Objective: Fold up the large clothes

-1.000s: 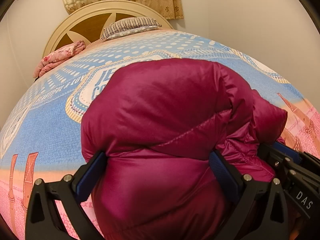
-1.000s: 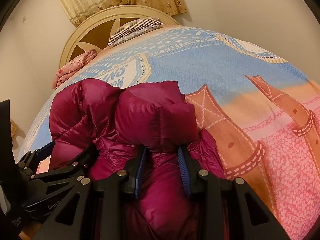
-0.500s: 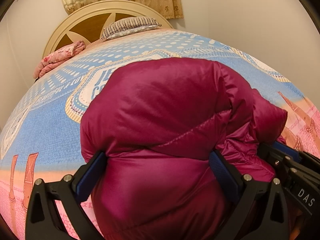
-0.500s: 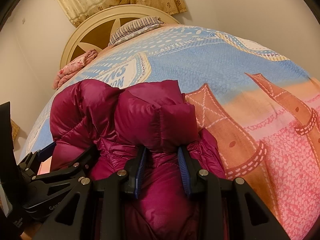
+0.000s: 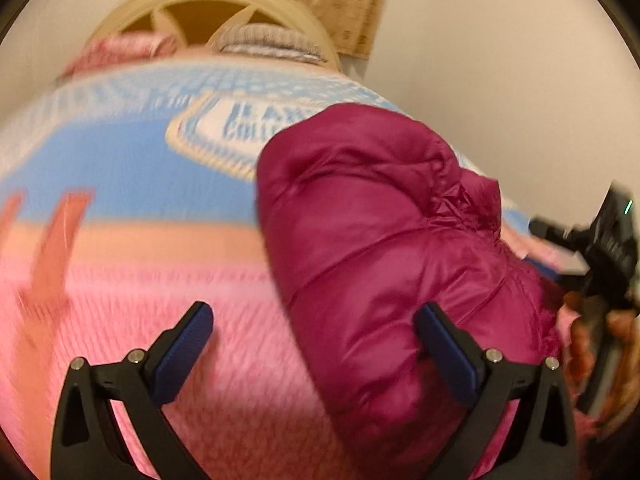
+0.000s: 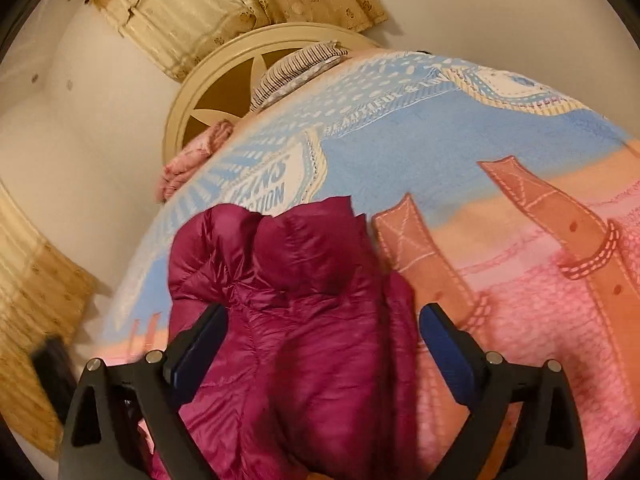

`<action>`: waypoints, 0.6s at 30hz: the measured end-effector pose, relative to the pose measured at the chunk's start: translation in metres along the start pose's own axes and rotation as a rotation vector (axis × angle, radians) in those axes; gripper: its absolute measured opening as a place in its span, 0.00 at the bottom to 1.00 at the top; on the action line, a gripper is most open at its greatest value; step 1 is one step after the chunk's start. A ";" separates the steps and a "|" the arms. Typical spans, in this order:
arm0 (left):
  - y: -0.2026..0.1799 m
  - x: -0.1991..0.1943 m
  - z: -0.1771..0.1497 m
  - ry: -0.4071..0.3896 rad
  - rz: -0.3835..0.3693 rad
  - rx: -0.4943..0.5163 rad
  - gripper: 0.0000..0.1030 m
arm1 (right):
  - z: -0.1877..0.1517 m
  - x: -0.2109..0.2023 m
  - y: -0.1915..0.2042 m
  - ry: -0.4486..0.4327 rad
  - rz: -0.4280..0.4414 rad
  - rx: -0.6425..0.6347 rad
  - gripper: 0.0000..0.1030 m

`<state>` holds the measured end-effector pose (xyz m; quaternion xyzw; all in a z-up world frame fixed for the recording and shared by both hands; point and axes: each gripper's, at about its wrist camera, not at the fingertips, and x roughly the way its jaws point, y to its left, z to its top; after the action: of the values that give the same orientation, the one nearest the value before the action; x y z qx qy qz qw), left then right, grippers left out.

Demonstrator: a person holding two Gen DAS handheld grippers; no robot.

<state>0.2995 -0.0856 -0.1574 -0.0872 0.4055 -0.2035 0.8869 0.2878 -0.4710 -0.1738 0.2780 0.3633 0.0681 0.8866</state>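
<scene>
Left wrist view shows the left gripper [image 5: 312, 344] with jaws spread wide, its left pad over bare bedspread [image 5: 120, 280] and its right pad against the side of the magenta down jacket [image 5: 380, 248], gripping nothing. From the right wrist, the right gripper [image 6: 322, 340] has just been opening; the jacket [image 6: 296, 320], bundled on the bed, lies between its jaws, but the pads no longer press it. Released on both sides, the puffy filling could spring the fold open, and slick fabric may slide apart. Motion blur smears the left view, the jacket's near end is cut off below both frames, and whether the fold is neat underneath cannot be told.
</scene>
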 end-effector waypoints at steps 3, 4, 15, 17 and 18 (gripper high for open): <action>0.013 0.008 -0.001 0.029 -0.084 -0.106 1.00 | -0.003 0.009 -0.013 0.056 0.044 0.027 0.94; 0.012 0.011 0.000 0.035 -0.097 -0.111 1.00 | -0.005 0.012 -0.015 0.067 0.050 0.028 0.94; -0.032 0.017 0.005 0.059 -0.168 0.015 0.64 | -0.018 0.039 -0.008 0.196 0.144 0.033 0.41; -0.040 0.006 0.004 0.043 -0.137 0.058 0.50 | -0.021 0.032 -0.005 0.183 0.169 0.043 0.32; -0.042 -0.004 0.005 0.038 -0.127 0.067 0.42 | -0.022 0.028 -0.003 0.175 0.179 0.049 0.28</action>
<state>0.2893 -0.1218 -0.1380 -0.0792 0.4087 -0.2746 0.8667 0.2929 -0.4546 -0.2053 0.3238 0.4145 0.1622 0.8349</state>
